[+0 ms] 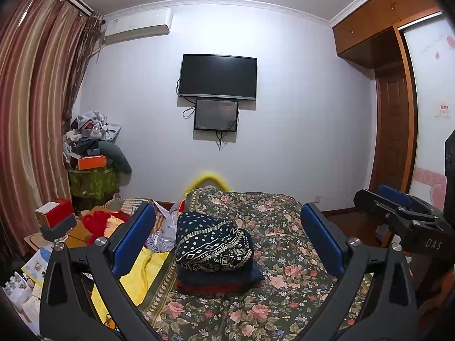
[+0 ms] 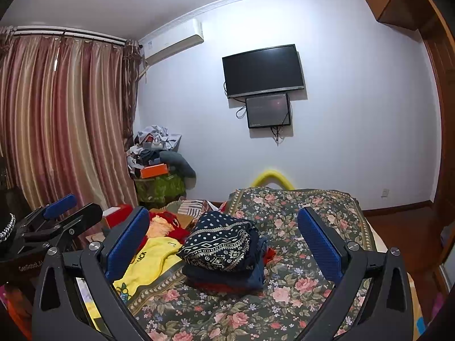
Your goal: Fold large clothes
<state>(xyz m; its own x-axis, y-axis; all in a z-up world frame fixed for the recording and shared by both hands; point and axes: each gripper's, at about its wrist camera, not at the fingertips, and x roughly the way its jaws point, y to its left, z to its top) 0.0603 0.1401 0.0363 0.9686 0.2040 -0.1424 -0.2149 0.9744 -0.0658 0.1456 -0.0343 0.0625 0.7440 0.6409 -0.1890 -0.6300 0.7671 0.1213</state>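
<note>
A folded dark navy garment with white dots and a geometric band [image 1: 213, 247] [image 2: 220, 241] tops a small stack of folded clothes, with navy and red layers under it, on the floral bedspread [image 1: 273, 278] [image 2: 287, 289]. My left gripper [image 1: 227, 241] hangs open above the bed, its blue pads either side of the stack and clear of it. My right gripper [image 2: 224, 238] is open too, held above the bed with nothing between its pads. The right gripper [image 1: 398, 207] shows at the right edge of the left wrist view, and the left gripper [image 2: 57, 216] shows at the left of the right wrist view.
A yellow cloth [image 1: 142, 270] [image 2: 153, 261] and red and striped clothes [image 1: 99, 221] lie left of the bedspread. Boxes [image 1: 54, 213] and a cluttered stand [image 1: 91, 156] fill the left corner by the curtain [image 1: 34, 113]. A TV [image 1: 217, 76], wardrobe and door [image 1: 392, 130] are beyond.
</note>
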